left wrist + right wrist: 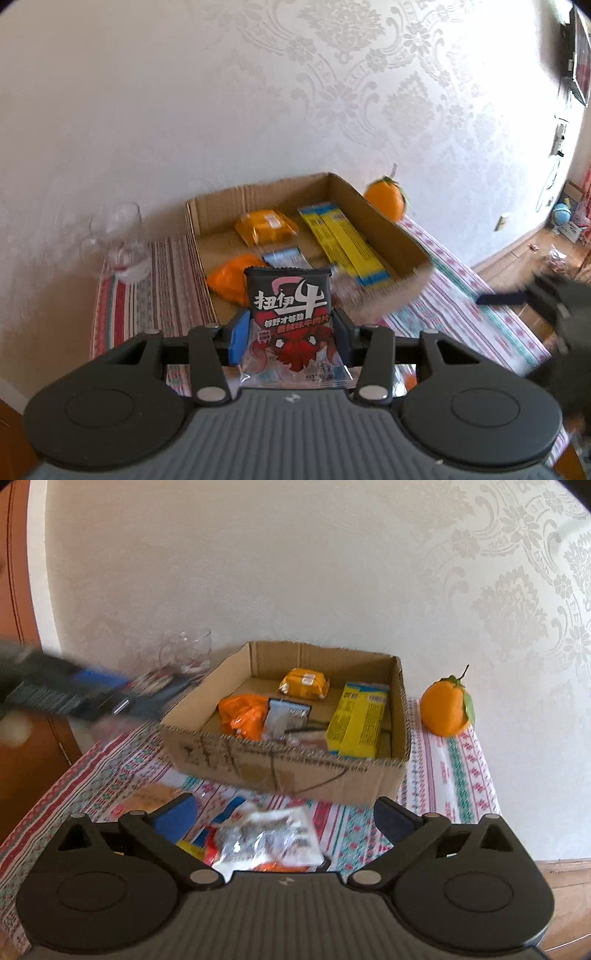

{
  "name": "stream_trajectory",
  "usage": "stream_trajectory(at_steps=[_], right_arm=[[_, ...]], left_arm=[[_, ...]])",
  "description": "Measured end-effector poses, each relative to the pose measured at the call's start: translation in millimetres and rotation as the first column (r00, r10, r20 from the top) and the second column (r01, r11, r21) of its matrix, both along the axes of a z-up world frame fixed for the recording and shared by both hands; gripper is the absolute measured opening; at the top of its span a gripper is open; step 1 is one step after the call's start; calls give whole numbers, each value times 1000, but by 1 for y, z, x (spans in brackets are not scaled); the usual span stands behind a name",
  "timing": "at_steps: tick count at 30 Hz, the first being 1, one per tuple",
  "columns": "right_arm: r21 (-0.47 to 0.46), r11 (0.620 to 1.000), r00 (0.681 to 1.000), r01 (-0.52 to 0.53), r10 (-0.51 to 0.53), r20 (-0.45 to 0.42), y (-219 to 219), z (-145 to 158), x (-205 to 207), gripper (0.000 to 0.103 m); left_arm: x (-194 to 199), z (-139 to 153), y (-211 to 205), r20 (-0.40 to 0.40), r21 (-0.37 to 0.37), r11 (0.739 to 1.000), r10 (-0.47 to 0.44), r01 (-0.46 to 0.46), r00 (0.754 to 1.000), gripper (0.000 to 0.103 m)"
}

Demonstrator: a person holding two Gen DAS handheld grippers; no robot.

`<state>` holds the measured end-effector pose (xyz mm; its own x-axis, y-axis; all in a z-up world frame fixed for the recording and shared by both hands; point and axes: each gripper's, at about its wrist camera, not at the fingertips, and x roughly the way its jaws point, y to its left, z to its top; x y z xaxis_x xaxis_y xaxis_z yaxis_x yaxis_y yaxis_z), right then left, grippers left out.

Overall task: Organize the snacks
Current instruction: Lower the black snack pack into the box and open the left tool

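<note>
My left gripper (290,328) is shut on a black and red snack packet (290,306), held upright in front of the cardboard box (376,218). The box holds an orange packet (266,225), yellow sticks (343,240), an orange bag (229,282) and a pale blue packet (284,256). In the right wrist view my right gripper (284,814) stands wide open just above a clear snack packet (266,834) on the tablecloth, short of the box's front wall (288,764). Its pads touch nothing. The left gripper (122,692) shows blurred to the left of the box.
An orange fruit (445,709) stands right of the box by the wall. A clear glass (188,653) stands at the box's back left. A striped tablecloth (458,775) covers the table, with loose packets near the front edge. Wooden floor lies beyond the right edge.
</note>
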<state>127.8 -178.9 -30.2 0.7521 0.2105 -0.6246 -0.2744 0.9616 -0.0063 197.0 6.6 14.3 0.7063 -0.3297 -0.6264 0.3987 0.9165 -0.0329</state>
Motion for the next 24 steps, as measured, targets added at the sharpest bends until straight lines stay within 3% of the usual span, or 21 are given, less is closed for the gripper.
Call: stream_trajectory(at_steps=[6, 10, 12, 14, 15, 24], right_arm=[[22, 1000, 1000, -1, 1, 1, -1, 1, -11, 103], [28, 1000, 1000, 12, -12, 5, -8, 1, -12, 103], [30, 999, 1000, 18, -18, 9, -11, 2, -12, 103], [37, 999, 1000, 24, -24, 14, -15, 3, -13, 103], [39, 999, 1000, 25, -26, 15, -16, 3, -13, 103], [52, 998, 999, 31, -32, 10, -20, 2, -14, 103]], left_arm=[[65, 6, -15, 30, 35, 999, 27, -28, 999, 46], [115, 3, -21, 16, 47, 995, 92, -93, 996, 46], [133, -2, -23, 20, 62, 991, 114, -115, 993, 51], [143, -9, -26, 27, 102, 983, 149, -151, 988, 81], [146, -11, -26, 37, 116, 979, 166, -170, 985, 88], [126, -11, -12, 62, 103, 980, 162, -168, 985, 91]])
